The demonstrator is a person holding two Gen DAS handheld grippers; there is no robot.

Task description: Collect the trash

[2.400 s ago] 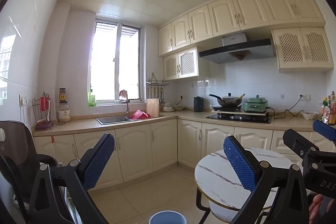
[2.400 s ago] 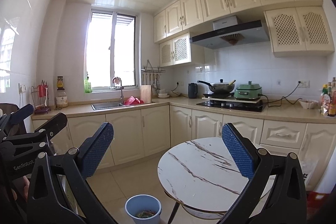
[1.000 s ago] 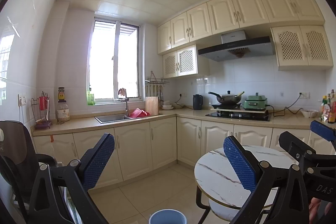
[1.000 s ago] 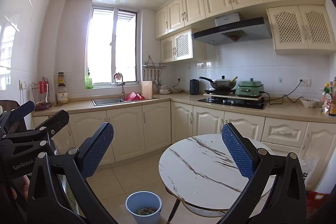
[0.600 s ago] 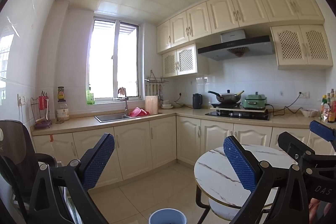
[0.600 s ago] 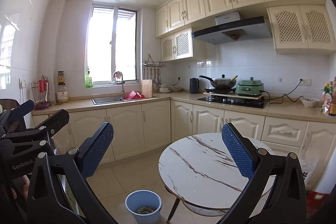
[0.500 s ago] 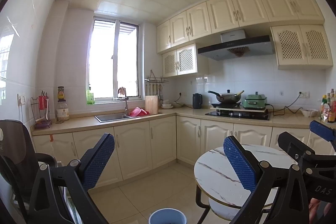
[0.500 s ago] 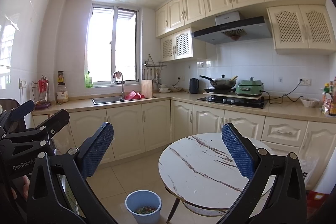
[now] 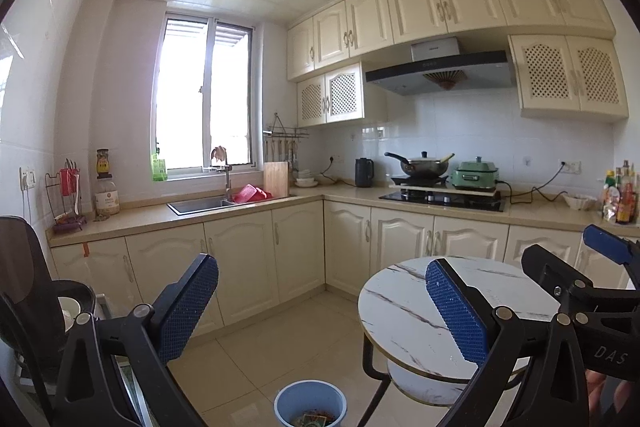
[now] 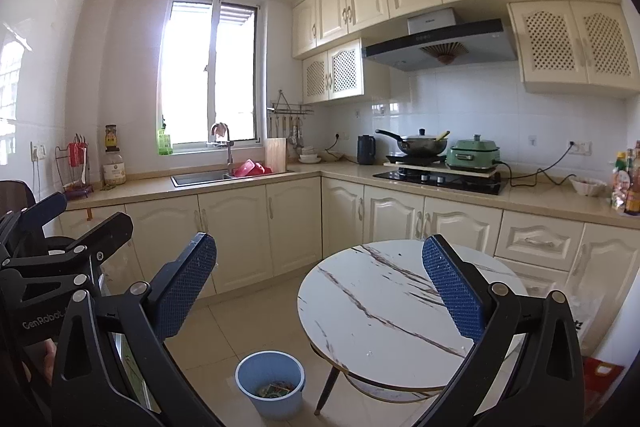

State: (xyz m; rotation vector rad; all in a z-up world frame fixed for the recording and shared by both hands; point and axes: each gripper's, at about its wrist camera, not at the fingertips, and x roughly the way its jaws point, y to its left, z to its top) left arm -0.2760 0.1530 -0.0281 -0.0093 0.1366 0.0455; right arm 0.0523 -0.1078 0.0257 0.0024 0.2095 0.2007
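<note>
A light-blue bin (image 10: 270,389) stands on the tiled floor left of the round marble table (image 10: 384,311); colourful wrappers lie in its bottom. The bin also shows at the bottom edge of the left wrist view (image 9: 310,403). My left gripper (image 9: 322,311) is open and empty, held high above the floor, with the table (image 9: 404,303) to its right. My right gripper (image 10: 320,291) is open and empty above the table's near-left edge and the bin. No loose trash shows on the table top.
L-shaped counter with cream cabinets (image 10: 240,227) runs along the back, with sink (image 10: 200,178), stove with wok (image 10: 424,143) and green pot (image 10: 474,151). A dark chair (image 9: 28,291) stands at the left. Bottles (image 10: 628,183) stand at far right. Tiled floor (image 9: 280,339) lies between cabinets and table.
Both views have tilted slightly downward; the bin shows a little more. Both grippers stay open and empty.
</note>
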